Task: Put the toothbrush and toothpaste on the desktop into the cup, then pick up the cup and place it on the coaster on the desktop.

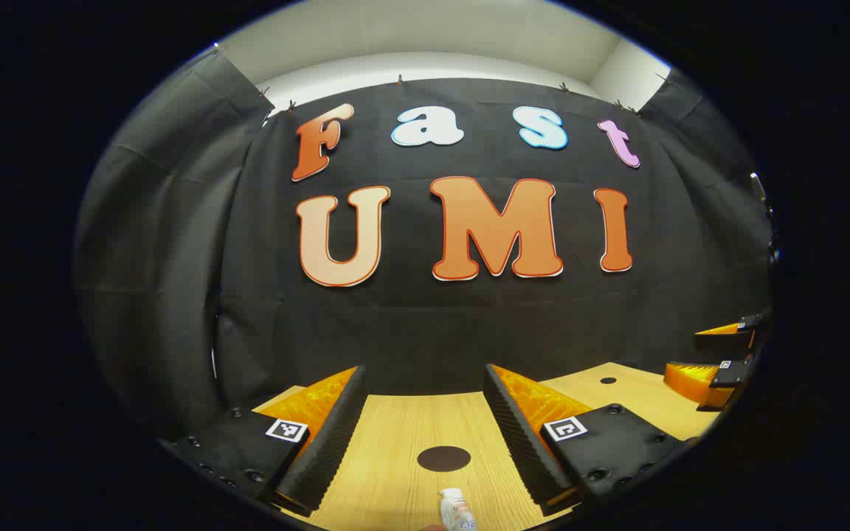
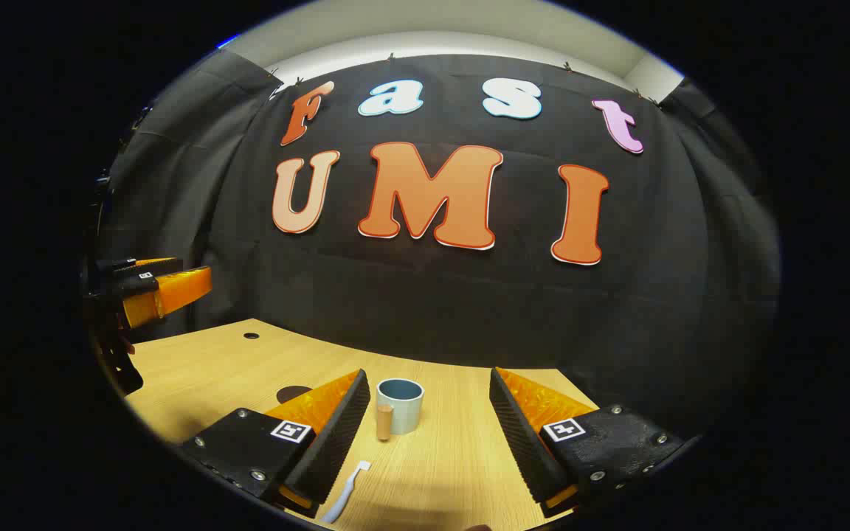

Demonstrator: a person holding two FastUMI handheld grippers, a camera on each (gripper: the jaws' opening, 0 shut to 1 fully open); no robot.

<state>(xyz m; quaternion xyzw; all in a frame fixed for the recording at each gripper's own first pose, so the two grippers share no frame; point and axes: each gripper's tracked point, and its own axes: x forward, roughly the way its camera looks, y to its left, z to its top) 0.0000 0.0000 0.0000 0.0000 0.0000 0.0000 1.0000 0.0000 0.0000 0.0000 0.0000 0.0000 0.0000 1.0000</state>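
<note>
Both my left gripper (image 1: 425, 435) and right gripper (image 2: 425, 431) stand apart above bare desktop (image 2: 462, 472), cup (image 2: 400, 405) upright between the right fingers, toothbrush (image 2: 344, 495) near the desktop's front edge.

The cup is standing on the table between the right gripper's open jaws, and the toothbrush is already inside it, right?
Not quite. The toothbrush is not in the cup; it lies flat on the table, nearer the camera, as the right gripper view shows. The cup does stand on the table between the right gripper's open jaws.
</note>
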